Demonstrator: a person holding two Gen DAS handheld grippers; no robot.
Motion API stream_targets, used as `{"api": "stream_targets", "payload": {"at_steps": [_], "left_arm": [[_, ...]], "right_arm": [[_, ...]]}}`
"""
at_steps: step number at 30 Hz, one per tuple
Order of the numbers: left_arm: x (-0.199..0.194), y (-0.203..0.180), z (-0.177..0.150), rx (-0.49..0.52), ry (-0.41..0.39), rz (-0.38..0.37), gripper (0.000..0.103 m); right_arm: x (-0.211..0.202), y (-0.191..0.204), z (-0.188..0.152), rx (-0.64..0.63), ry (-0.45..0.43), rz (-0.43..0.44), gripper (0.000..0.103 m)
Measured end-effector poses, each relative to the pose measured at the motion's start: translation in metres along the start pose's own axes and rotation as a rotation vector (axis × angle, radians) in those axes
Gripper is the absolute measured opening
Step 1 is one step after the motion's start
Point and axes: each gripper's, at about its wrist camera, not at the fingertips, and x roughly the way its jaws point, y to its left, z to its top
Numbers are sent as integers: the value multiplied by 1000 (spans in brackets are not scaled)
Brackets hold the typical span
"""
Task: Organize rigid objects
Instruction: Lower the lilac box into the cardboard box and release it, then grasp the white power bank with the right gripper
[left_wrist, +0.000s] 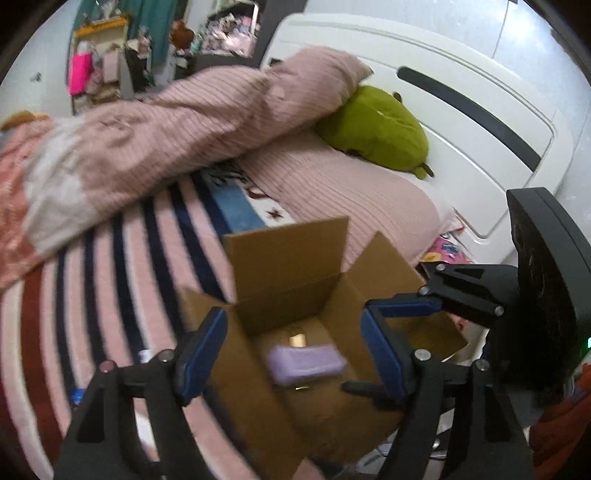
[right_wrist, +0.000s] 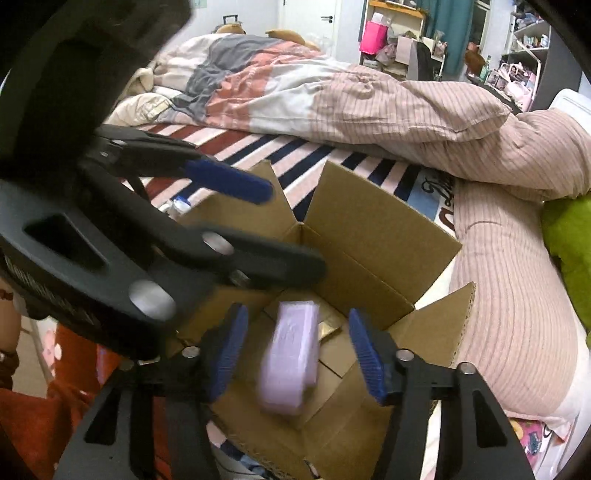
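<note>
Lavender block (right_wrist: 290, 363), blurred, sat between the spread fingers of the right gripper (right_wrist: 297, 356), touching neither pad, over the open cardboard box (right_wrist: 369, 236). The left gripper (left_wrist: 293, 354) also stood released around it, gripping nothing. Beneath it lay something gold (left_wrist: 297, 339), unclear. The block looked rigid, light and smooth-sided; its long flat flanks would likely give the surest hold.
</note>
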Motion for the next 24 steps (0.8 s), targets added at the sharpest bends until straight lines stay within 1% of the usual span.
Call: {"api": "stream_targets", "payload": {"at_steps": [3, 6, 8, 9, 14, 15, 16, 17, 18, 21, 24], "left_arm": [[-30, 19, -10, -22, -50, 74, 75], [-61, 45, -23, -71, -102, 146, 76], [-81, 63, -36, -98, -133, 199, 77], [-87, 69, -41, -108, -141, 218, 79], [-123, 115, -88, -194, -186, 319, 80], [-125, 121, -95, -206, -187, 330, 80], [-129, 130, -107, -225, -188, 345, 80], [-133, 139, -119, -244, -189, 360, 80], [-134, 147, -129, -260, -189, 370, 80], [-136, 169, -157, -319, -184, 384, 80], [-132, 188, -178, -368, -174, 378, 80]], "right_arm": [[-8, 9, 5, -13, -46, 5, 61], [-16, 28, 16, -39, -101, 26, 61], [-18, 46, 26, -57, -137, 51, 70], [-18, 54, 30, -71, -148, 62, 79], [-7, 117, 52, -192, -229, 115, 81], [-2, 131, 56, -215, -244, 133, 85], [4, 141, 60, -229, -241, 154, 87], [11, 151, 63, -237, -229, 175, 87], [22, 161, 66, -236, -206, 200, 87], [56, 180, 70, -217, -150, 241, 87], [95, 191, 67, -210, -68, 240, 87]]}}
